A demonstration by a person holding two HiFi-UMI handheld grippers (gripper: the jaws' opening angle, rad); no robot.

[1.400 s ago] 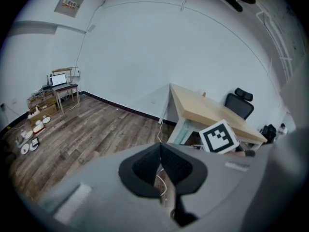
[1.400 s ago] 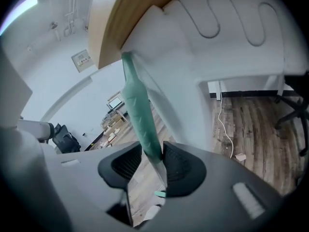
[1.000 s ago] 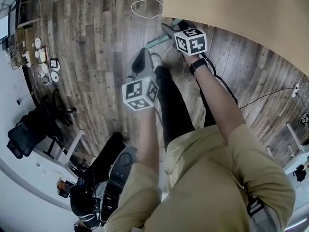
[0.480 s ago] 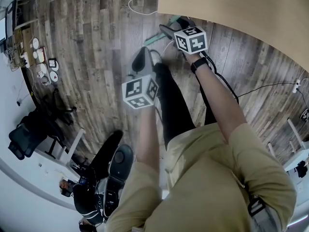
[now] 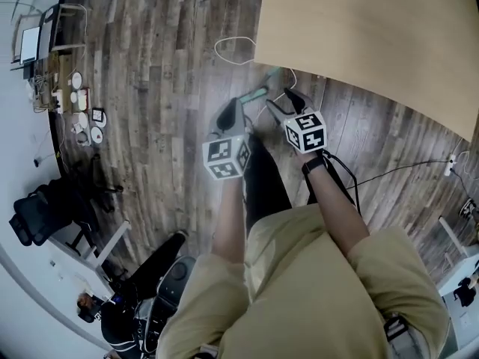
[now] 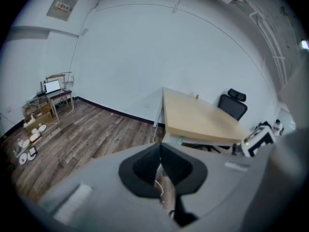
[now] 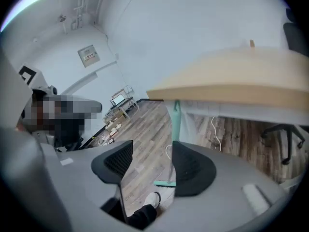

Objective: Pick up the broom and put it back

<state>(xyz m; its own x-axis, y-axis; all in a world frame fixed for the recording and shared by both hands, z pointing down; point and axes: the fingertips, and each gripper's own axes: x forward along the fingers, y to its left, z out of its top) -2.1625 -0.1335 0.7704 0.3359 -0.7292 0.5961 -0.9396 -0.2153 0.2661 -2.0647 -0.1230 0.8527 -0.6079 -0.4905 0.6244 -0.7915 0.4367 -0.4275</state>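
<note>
The teal broom [image 7: 175, 121] stands upright on the wood floor, its handle leaning on the edge of the pale table [image 7: 231, 81]. Its head [image 5: 254, 94] rests by my white shoe. My right gripper [image 7: 147, 170] hangs short of it with the jaws apart and closing. The broom shows through the gap but lies beyond the tips, untouched. In the head view, the right gripper [image 5: 280, 102] is just right of the broom head. My left gripper [image 6: 160, 149] is shut on nothing and sits beside it [image 5: 228, 114], above my leg.
The table [image 5: 374, 28] fills the upper right. A white cable loop [image 5: 232, 51] lies on the floor by its corner. A black office chair [image 6: 232, 105] stands behind the table. Small items and a low shelf [image 5: 75, 103] line the left wall. A seated person [image 5: 112, 313] is at lower left.
Both grippers have risen and drawn back toward my body. The right gripper has come away from the broom handle at the table edge, and the broom stays leaning there.
</note>
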